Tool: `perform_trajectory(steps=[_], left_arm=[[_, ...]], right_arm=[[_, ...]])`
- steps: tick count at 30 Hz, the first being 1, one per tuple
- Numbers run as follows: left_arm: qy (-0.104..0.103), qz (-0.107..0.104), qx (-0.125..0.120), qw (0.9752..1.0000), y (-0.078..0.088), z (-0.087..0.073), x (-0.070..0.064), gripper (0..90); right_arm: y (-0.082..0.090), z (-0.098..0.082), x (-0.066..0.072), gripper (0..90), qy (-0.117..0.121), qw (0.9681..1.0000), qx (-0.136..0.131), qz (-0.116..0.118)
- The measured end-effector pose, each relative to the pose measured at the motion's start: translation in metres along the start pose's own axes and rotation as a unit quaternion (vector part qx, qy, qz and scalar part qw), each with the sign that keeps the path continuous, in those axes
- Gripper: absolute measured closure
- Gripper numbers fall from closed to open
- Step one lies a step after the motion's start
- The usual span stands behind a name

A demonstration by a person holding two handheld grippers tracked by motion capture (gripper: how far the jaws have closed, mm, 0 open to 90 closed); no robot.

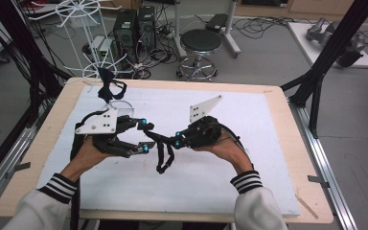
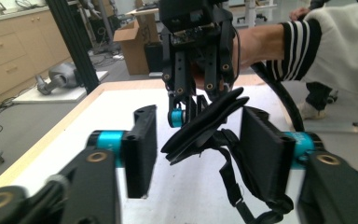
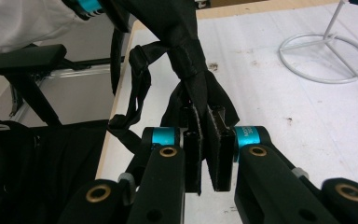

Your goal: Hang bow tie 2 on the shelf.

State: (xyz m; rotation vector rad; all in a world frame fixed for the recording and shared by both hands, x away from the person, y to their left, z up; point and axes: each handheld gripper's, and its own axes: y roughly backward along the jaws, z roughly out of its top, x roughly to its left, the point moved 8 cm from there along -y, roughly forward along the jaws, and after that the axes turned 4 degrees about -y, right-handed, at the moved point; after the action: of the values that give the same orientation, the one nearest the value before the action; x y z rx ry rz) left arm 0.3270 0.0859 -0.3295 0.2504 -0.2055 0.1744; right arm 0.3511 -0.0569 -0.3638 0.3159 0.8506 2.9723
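Observation:
A black fabric strap piece (image 1: 165,155) with loose loops hangs over the white mat (image 1: 249,158) in the middle of the table. My right gripper (image 1: 177,140) is shut on one end of it; in the right gripper view the jaws (image 3: 204,140) pinch the folded fabric (image 3: 186,42). My left gripper (image 1: 145,136) faces it from the left, open. In the left gripper view the free end of the strap (image 2: 205,123) lies between the open pads (image 2: 200,140), and the right gripper (image 2: 193,100) holds it from beyond. Both grippers are raised a little above the mat.
A white wire rack (image 1: 84,28) stands at the table's far left corner, its ring base (image 3: 326,58) on the mat. A second black strap item (image 1: 109,87) hangs by it. Bare wooden table edge (image 1: 287,143) borders the mat. A stool (image 1: 200,43) and black frame posts (image 1: 330,52) stand beyond.

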Motion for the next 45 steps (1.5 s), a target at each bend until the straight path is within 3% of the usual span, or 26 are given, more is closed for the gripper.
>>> perform_trajectory(steps=[17,28,30,31,32,34,35,37,41,45], left_arm=[[-0.006,-0.002,0.022,0.9997,0.001,-0.004,0.000,80.7],[-0.008,0.010,0.020,0.9997,0.005,-0.002,0.000,83.2],[-0.005,0.012,0.016,0.9998,0.006,-0.001,0.000,83.3],[-0.003,0.013,0.011,0.9999,0.007,-0.001,0.000,83.2],[-0.002,0.014,0.009,0.9999,0.008,-0.001,0.000,83.2],[0.002,0.018,0.003,0.9998,0.010,-0.001,0.001,83.2],[0.000,0.019,0.004,0.9998,0.012,-0.001,0.001,83.2],[0.003,0.023,0.001,0.9997,0.014,-0.002,0.002,83.2],[0.006,0.036,-0.002,0.9994,0.022,-0.002,0.004,83.2],[0.013,0.051,-0.021,0.9984,0.033,0.001,0.008,83.2]], right_arm=[[-0.003,-0.002,-0.001,86.3,0.001,0.9999,0.010,0.001],[-0.005,0.001,0.001,83.8,0.012,0.9999,0.003,0.001],[-0.005,0.003,0.001,76.2,0.017,0.9998,-0.004,-0.004],[-0.006,0.003,0.002,64.9,0.019,0.9998,-0.008,-0.001],[-0.006,0.005,0.002,47.4,0.023,0.9996,-0.016,-0.008],[-0.008,0.006,0.001,12.3,0.036,0.9979,-0.029,-0.046],[-0.008,0.006,0.000,9.0,0.049,0.9961,-0.026,-0.068],[-0.006,0.006,0.002,3.8,0.060,0.9950,-0.024,-0.076],[-0.001,0.007,0.000,0.8,0.057,0.9931,-0.034,-0.097],[0.006,0.005,0.000,0.8,0.046,0.9917,-0.049,-0.109]])
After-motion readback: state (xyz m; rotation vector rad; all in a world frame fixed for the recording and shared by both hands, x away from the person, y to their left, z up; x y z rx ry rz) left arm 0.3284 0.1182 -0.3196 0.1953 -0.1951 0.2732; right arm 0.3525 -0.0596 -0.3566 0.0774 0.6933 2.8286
